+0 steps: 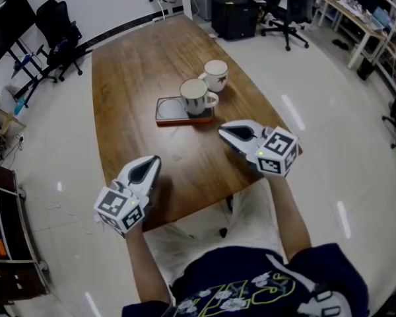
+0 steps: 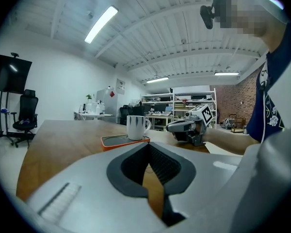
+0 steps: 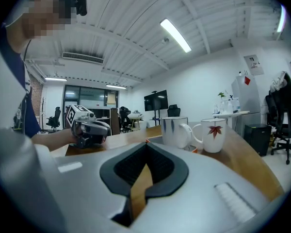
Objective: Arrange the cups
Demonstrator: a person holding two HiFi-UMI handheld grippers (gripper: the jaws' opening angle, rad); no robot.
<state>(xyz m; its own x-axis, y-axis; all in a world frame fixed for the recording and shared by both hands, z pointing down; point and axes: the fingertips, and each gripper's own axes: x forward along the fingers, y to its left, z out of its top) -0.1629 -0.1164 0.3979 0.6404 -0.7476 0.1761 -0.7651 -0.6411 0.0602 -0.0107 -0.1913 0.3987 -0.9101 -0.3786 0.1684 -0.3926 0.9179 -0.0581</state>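
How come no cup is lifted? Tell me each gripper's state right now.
Left gripper: closed, holding nothing.
Right gripper: closed, holding nothing.

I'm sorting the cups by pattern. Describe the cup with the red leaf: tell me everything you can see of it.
The leaf cup is white and glossy, like ceramic, with a red maple leaf printed on its side and a loop handle. It stands upright, mouth up, and seems empty. It sits on the bare wooden table, just beyond the orange tray and the striped cup. It is close to both, but in the head view it touches neither.
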